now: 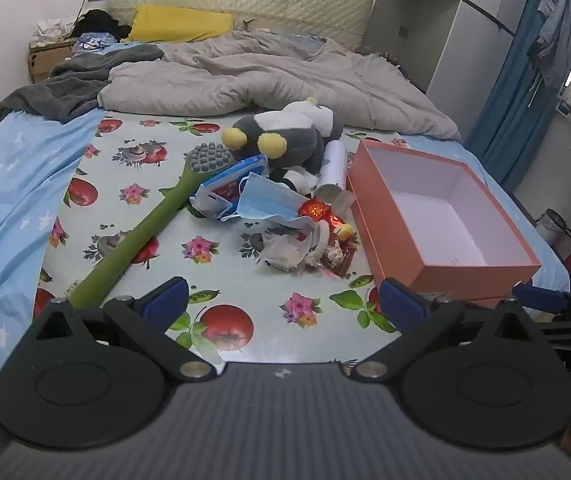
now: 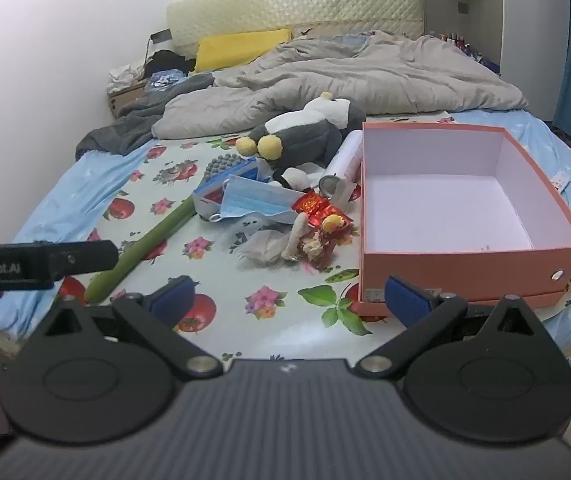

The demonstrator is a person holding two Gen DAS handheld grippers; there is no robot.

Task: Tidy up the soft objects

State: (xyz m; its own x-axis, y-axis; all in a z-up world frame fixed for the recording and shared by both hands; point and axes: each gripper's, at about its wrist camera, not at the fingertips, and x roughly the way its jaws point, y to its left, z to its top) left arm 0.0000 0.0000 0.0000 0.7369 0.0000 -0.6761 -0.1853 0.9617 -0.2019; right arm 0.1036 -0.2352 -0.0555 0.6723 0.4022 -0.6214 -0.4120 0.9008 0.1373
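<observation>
1. The left gripper hangs over the near end of the bed, its jaws spread wide with nothing between them.
2. The right gripper sits beside it, jaws equally wide and empty, pointing down toward the flowered cloth.
3. A plush toy, grey and white with yellow feet, lies on the cloth near the grey quilt.
4. Just in front of the toy lies a blue face mask, partly over a blue and white packet.
5. A green long-handled brush with a grey knobbed head runs diagonally from the packet toward the left gripper.
6. Red wrappers and small crumpled items form a heap between the mask and the box.
7. An open orange box with a white inside stands on the right of the cloth, empty, with a white tube touching its far left corner.
8. A yellow pillow rests against the headboard.
</observation>
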